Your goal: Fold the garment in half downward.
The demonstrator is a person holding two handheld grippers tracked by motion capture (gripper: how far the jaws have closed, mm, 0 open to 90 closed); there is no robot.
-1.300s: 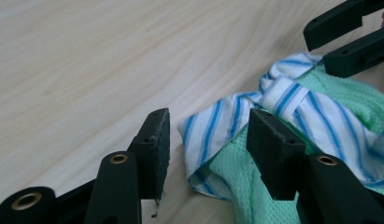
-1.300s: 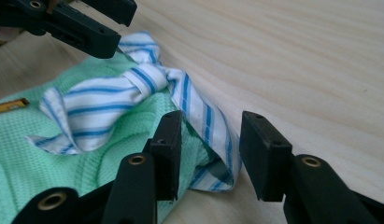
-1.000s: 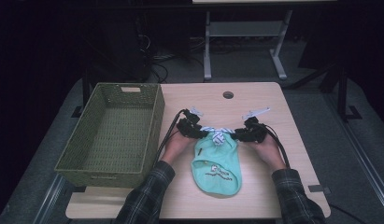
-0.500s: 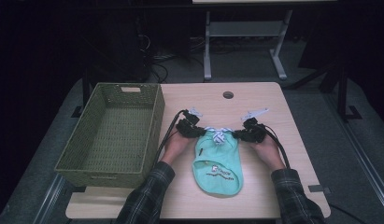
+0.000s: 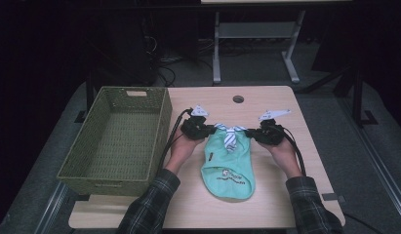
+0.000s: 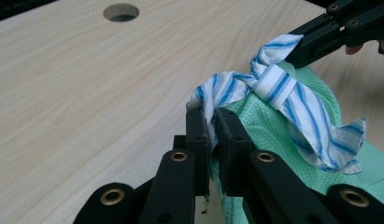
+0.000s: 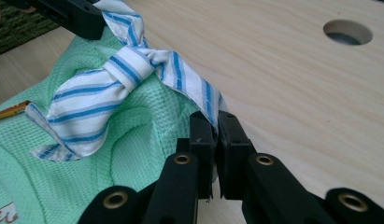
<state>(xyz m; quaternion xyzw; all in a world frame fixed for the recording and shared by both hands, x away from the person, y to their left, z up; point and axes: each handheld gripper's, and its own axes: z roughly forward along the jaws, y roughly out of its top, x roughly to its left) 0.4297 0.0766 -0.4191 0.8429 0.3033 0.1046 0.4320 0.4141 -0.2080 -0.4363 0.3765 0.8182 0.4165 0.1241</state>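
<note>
A small mint-green garment [image 5: 227, 168] with a blue-and-white striped tie [image 5: 230, 136] at its collar lies in the middle of the table, its collar end lifted. My left gripper [image 5: 211, 130] is shut on the collar's left corner, and its jaws have just been closing on that fabric. In the left gripper view the pads pinch striped cloth [image 6: 278, 86] and green knit at the left gripper [image 6: 212, 114]. My right gripper [image 5: 250, 133] is shut on the collar's right corner. The right gripper [image 7: 214, 119] clamps the striped edge [image 7: 119, 70] there.
A woven green basket [image 5: 161, 122] stands at the left of the table, close beside my left hand. A round cable hole [image 5: 238, 99] lies in the wood beyond the garment. Bare tabletop [image 5: 305, 122] spreads to the right and behind.
Both grippers have closed on the collar corners and risen slightly. The collar is now pulled taut between them and the garment hangs longer toward the front edge.
</note>
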